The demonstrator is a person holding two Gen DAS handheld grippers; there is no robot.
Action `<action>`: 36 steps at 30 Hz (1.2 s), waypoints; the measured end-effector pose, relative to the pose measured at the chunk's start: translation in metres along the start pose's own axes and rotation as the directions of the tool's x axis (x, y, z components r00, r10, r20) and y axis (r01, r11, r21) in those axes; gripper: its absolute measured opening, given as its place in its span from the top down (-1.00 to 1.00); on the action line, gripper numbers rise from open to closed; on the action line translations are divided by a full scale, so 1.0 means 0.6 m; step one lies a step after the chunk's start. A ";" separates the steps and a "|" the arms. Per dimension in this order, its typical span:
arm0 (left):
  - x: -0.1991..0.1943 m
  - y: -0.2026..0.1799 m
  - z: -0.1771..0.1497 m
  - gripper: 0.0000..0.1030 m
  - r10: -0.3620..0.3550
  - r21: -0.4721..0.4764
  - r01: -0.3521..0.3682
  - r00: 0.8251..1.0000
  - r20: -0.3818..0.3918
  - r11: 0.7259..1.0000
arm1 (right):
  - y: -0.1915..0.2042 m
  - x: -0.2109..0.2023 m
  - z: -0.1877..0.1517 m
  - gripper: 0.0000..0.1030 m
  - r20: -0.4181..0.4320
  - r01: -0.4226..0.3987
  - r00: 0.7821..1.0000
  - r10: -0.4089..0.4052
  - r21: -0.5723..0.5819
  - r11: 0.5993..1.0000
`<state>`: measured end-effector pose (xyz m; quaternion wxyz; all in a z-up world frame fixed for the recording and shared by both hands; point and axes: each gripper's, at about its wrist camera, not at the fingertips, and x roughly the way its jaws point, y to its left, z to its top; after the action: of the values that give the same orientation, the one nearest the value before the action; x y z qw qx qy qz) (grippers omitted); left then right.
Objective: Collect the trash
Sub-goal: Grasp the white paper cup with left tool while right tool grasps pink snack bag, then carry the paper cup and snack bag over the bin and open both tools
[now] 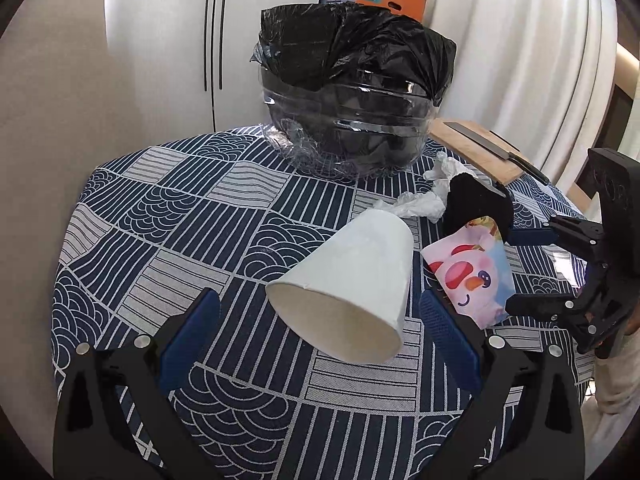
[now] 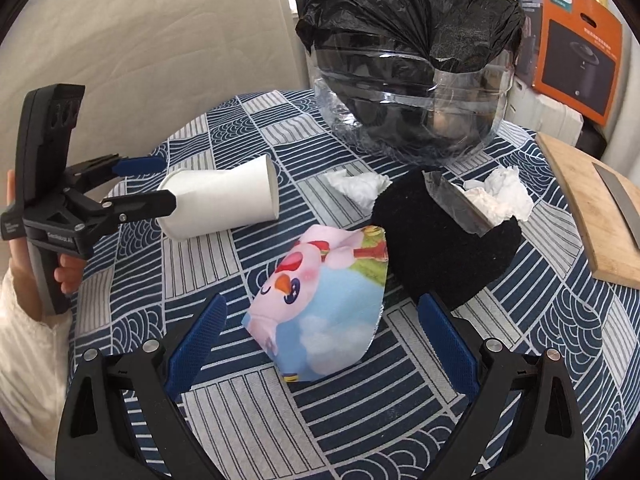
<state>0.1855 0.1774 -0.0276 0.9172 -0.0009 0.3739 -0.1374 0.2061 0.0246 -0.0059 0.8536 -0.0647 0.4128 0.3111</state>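
Observation:
A white paper cup [image 1: 352, 284] lies on its side on the patterned tablecloth, mouth toward my left gripper [image 1: 320, 320], which is open with its jaws on either side of the cup's mouth, not touching. The cup also shows in the right wrist view [image 2: 224, 204]. A pink cartoon wrapper [image 2: 324, 304] lies between the jaws of my open right gripper [image 2: 324, 332]. A black pouch [image 2: 444, 240] with a foil opening and crumpled tissue [image 2: 500, 196] sits behind the wrapper. Another tissue wad [image 2: 358, 186] lies near it. A clear bin lined with a black bag [image 1: 352, 92] stands at the back.
A wooden cutting board [image 2: 592, 208] with a knife [image 2: 620, 200] lies at the right edge of the table. An orange Philips box [image 2: 576, 44] stands behind the bin. The tablecloth [image 1: 180, 220] has bare room on the left. White cabinet doors are behind.

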 end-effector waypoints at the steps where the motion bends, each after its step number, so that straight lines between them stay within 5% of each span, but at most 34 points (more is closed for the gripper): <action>1: 0.003 -0.002 0.001 -0.89 -0.005 0.011 0.005 1.000 -0.003 1.000 | 0.002 0.003 -0.002 -0.77 -0.008 0.001 1.000 -0.001 -0.002 1.000; 4: 0.011 -0.005 0.002 -0.89 -0.012 0.034 0.012 1.000 -0.013 0.999 | 0.001 0.011 -0.007 -0.74 -0.018 0.010 1.000 -0.010 0.012 1.000; 10: 0.036 -0.006 0.004 -0.89 -0.010 0.043 0.011 0.999 -0.038 0.999 | -0.010 0.022 -0.015 -0.02 -0.034 -0.051 0.998 0.054 0.069 0.996; 14: 0.052 -0.005 0.005 -0.88 0.014 0.027 -0.012 0.999 -0.047 1.000 | -0.011 0.025 -0.017 0.28 -0.047 -0.115 0.992 0.118 0.067 0.991; 16: 0.061 -0.007 0.004 -0.71 0.031 0.047 -0.028 0.998 -0.062 0.999 | -0.008 0.017 -0.017 0.38 -0.036 -0.135 0.990 0.137 0.053 0.989; 21: 0.065 -0.005 0.007 -0.62 -0.028 0.023 0.030 0.997 -0.068 0.999 | -0.006 0.003 -0.020 0.43 -0.023 -0.144 0.989 0.145 0.025 0.989; 36: 0.033 -0.030 0.011 -0.61 -0.005 0.016 0.006 0.998 -0.059 1.000 | -0.043 -0.074 -0.016 0.47 0.049 -0.162 0.985 0.163 -0.024 0.987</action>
<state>0.1990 0.1542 -0.0346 0.9053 0.0097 0.3998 -0.1430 0.1944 -0.0205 0.0171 0.8350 -0.0315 0.3916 0.3853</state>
